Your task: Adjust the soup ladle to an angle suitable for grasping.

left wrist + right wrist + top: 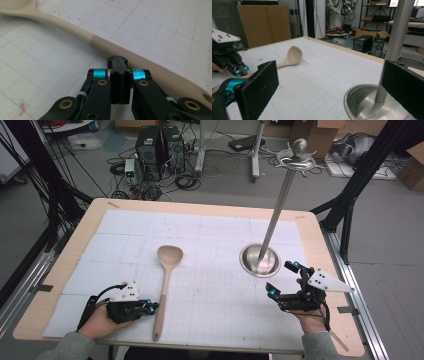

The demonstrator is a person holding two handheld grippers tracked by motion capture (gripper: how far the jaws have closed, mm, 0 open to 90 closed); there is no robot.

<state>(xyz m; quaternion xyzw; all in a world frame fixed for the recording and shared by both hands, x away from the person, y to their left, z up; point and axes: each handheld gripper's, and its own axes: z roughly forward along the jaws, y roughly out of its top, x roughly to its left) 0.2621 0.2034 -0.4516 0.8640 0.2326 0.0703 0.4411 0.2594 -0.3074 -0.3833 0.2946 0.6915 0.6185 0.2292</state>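
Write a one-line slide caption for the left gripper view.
Left gripper, jaws shut, resting beside the handle of the beige ladle on the white gridded mat.

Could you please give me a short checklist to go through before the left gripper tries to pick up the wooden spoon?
1. Left gripper jaws open for a grasp: not ok, they are shut, pads together.
2. Left gripper next to the wooden spoon: ok, its tip sits right beside the handle, near the lower end.
3. Spoon lying flat and free on the white mat: ok, nothing rests on it.
4. Right gripper out of the way: ok, it is open, on the far side of the mat near the stand's base.
5. Metal stand upright and apart from the spoon: ok.
6. Tip touching the handle: cannot tell.
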